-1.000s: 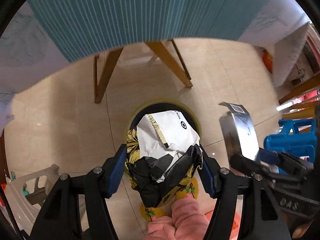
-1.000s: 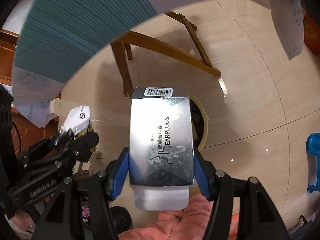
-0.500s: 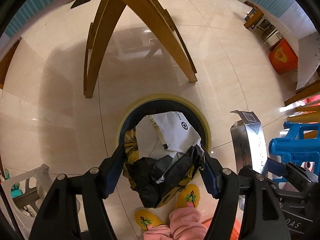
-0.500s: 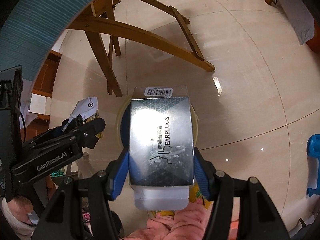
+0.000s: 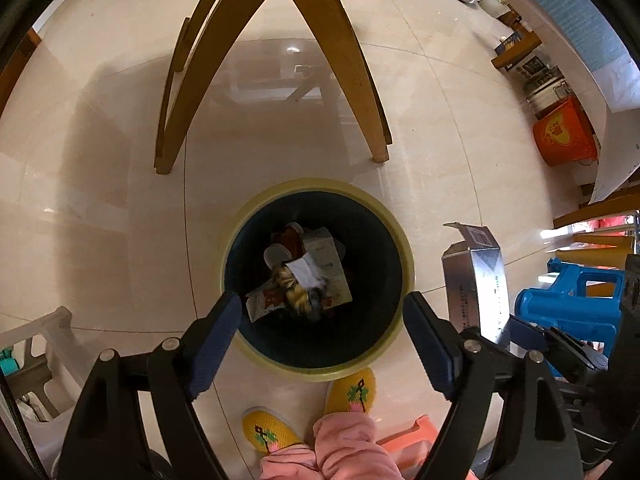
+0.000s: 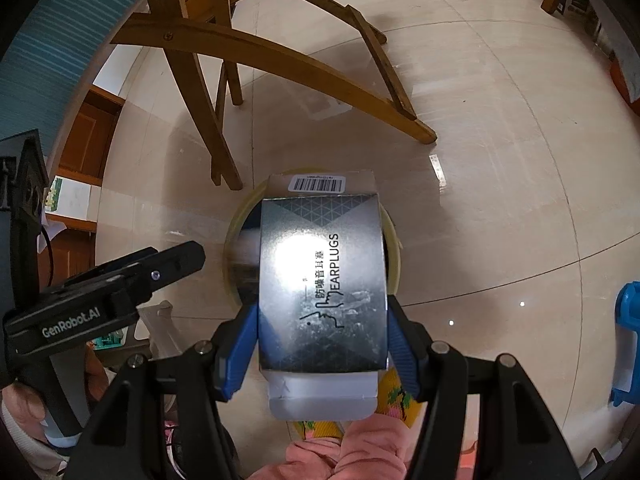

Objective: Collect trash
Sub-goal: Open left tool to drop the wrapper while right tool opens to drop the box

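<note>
A round bin with a yellow rim [image 5: 404,248] and dark inside stands on the floor below my left gripper [image 5: 322,310], which is open and empty above it. Crumpled wrappers and paper [image 5: 306,280] lie inside the bin. My right gripper [image 6: 322,320] is shut on a silver earplugs box [image 6: 322,280], held over the bin's rim [image 6: 394,264]. The box also shows at the right of the left wrist view [image 5: 476,276]. The left gripper shows at the left of the right wrist view [image 6: 160,268].
Wooden table legs [image 5: 340,60] stand just beyond the bin. A blue plastic stool [image 5: 576,304] is at the right, an orange bucket [image 5: 564,136] farther back. A white plastic stool [image 5: 36,344] is at the left. Yellow slippers [image 5: 352,390] touch the bin's near side.
My left gripper opened and the crumpled wrapper bundle dropped into the bin. Both grippers moved lower and forward over the bin. The right gripper still holds the box.
</note>
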